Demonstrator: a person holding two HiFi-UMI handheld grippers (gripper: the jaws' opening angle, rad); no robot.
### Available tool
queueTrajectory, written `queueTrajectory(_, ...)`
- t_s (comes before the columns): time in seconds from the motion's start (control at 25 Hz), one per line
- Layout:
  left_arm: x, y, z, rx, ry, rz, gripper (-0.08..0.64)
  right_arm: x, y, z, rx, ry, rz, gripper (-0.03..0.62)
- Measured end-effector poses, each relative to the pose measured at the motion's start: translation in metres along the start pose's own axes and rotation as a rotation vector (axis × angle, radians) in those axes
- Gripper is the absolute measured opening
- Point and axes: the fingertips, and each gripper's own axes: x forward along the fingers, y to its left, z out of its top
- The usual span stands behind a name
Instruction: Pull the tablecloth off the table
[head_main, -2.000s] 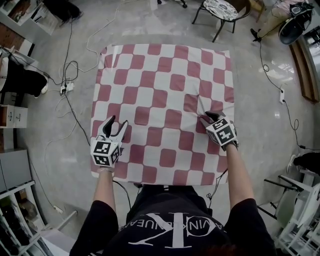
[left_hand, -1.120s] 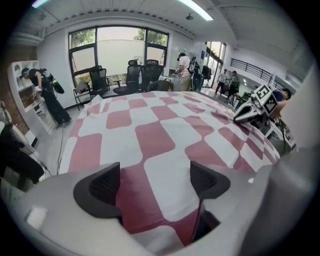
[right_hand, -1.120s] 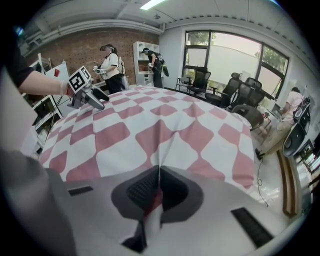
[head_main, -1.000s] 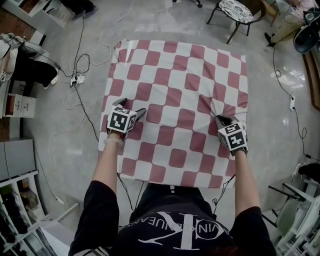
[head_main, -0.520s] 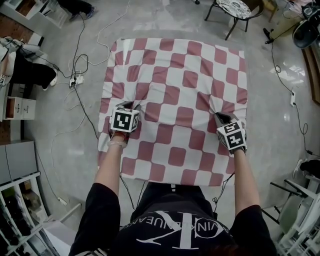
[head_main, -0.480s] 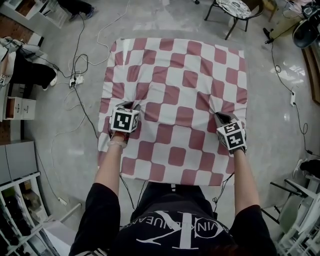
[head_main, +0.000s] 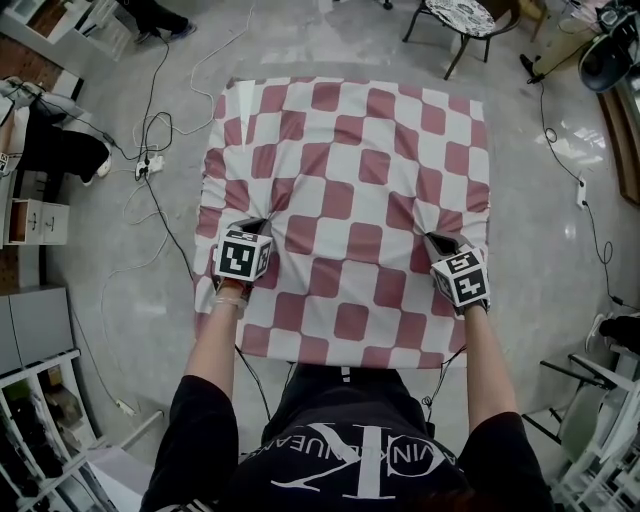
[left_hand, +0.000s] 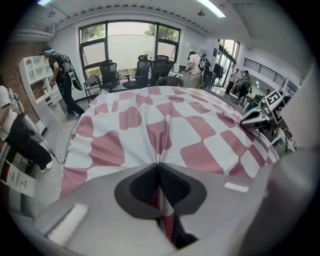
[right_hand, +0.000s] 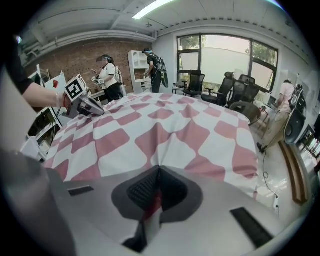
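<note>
— Both claws are gripping. My left claw (head_main: 260, 222) has just been closing, and its jaws are now pinching a raised fold of the tablecloth (head_main: 350, 160) between the pads. My right claw (head_main: 433, 240) is clamping a similar fold, jaws together on the fabric.

— Where is the cloth lying relative to them?

— Most of it is spreading out ahead of both tips, flat over the table, which it is covering completely. A strip with the near hem is lying behind the claws, toward me. Creases are fanning out from each pinch, so I'm reading the fabric as under some tension.

— Which step are you calling it?

— I'm judging the grasp as done and the pull as only just starting. Next I'm planning on drawing both claws back toward me together, keeping them level with each other so the cloth is sliding evenly rather than twisting.

— Any worry?

— I'm watching the folds. They are looking thin, and a jerk may be slipping one out of the pads. I'm also thinking the far edge could be catching on the table corners.
</note>
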Motion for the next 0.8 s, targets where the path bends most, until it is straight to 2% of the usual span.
queueTrajectory(0.16, -0.011, -0.003, -0.006, -0.061, -0.026, -0.039, 0.013, -0.006, 0.010, -0.006, 0.059, -0.006, 0.004, 0.011)
queueTrajectory(0.32, -0.023, -0.004, -0.005, -0.084, -0.069, -0.068, 0.012, -0.014, 0.011, -0.005, 0.144, -0.075, 0.013, 0.011)
queueTrajectory(0.4, -0.028, -0.003, -0.002, -0.098, -0.091, -0.086, 0.014, -0.018, 0.009, -0.004, 0.151, -0.098, 0.017, 0.011)
queueTrajectory(0.48, -0.032, -0.002, 0.000, -0.110, -0.107, -0.103, 0.014, -0.017, 0.010, -0.004, 0.098, -0.081, 0.007, 0.012)
queueTrajectory(0.64, -0.043, -0.001, 0.004, -0.104, -0.135, -0.127, 0.014, -0.008, 0.024, -0.011, -0.092, 0.018, 0.015, 0.013)
queueTrajectory(0.68, -0.047, -0.001, 0.005, -0.106, -0.143, -0.136, 0.014, -0.006, 0.027, -0.013, -0.126, 0.036, 0.022, 0.034)
queueTrajectory(0.8, -0.053, -0.001, 0.008, -0.115, -0.163, -0.157, 0.014, -0.005, 0.028, -0.014, -0.152, 0.049, 0.028, 0.066)
